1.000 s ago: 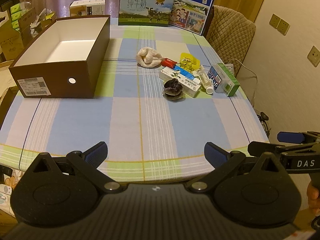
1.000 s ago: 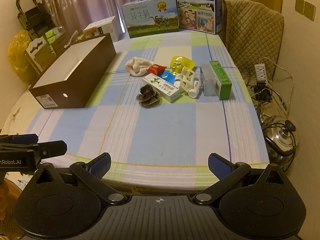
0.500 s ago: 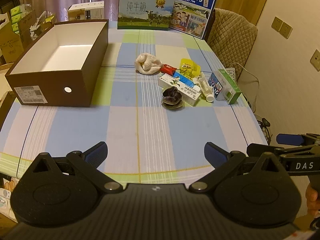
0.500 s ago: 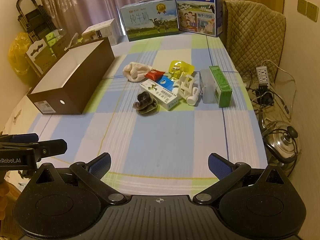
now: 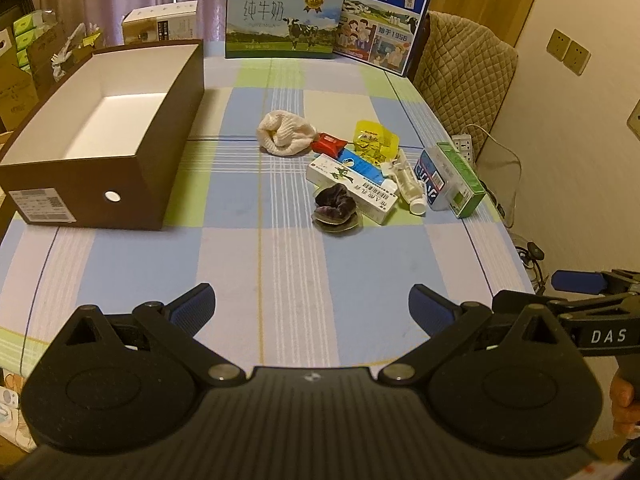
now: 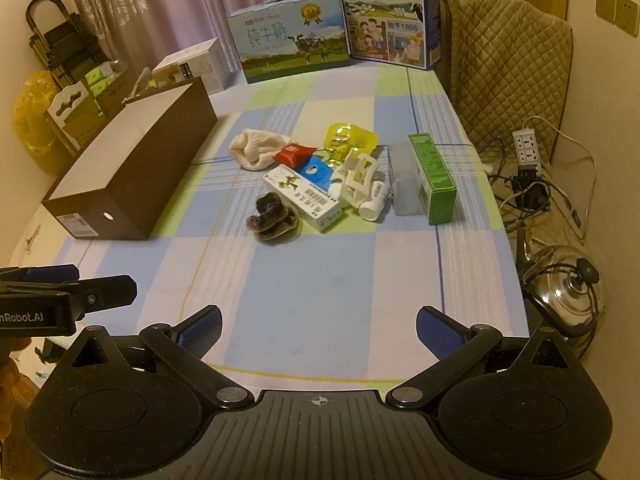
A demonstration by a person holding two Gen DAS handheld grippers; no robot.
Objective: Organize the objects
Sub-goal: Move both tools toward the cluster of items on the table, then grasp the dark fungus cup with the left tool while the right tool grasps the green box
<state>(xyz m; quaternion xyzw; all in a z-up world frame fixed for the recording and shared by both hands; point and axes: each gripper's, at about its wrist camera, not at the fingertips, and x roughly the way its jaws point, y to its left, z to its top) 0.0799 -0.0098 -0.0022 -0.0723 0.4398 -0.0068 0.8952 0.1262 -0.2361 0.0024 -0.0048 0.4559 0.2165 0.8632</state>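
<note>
Left gripper (image 5: 311,306): you hold it above the near table edge with jaws spread wide and nothing between the blue pads (image 5: 192,306).
Right gripper (image 6: 319,330): you hold it level with the left one, jaws equally wide, pads empty. In the left wrist view its tip shows at 3 o'clock (image 5: 578,282).
Table (image 5: 280,272): checked blue, green and white cloth; the near half is bare.
Brown box (image 5: 104,136): open top, white inside, nothing in it, at 10 o'clock from your left gripper, well apart from the pile.
Object pile: clustered at 1 o'clock from your left gripper, 12 o'clock from your right.
Knit cloth (image 5: 285,133): cream, at the pile's 10 o'clock edge, touching the red packet (image 5: 329,145).
Yellow pouch (image 5: 374,142): at the pile's far side.
White carton (image 5: 352,188): long, lying flat, diagonal; a blue packet (image 5: 360,165) lies just behind it.
Dark scrunchie (image 5: 334,202): at the pile's near edge, resting on a flat olive item and touching the white carton.
White plastic rack (image 6: 358,178): tilted over a small white bottle (image 6: 374,202).
Green box (image 6: 433,178): at the pile's 3 o'clock edge, beside a clear-looking pack (image 6: 404,184).
Milk cartons (image 5: 284,20): two gift boxes upright at the far table edge, 12 o'clock.
</note>
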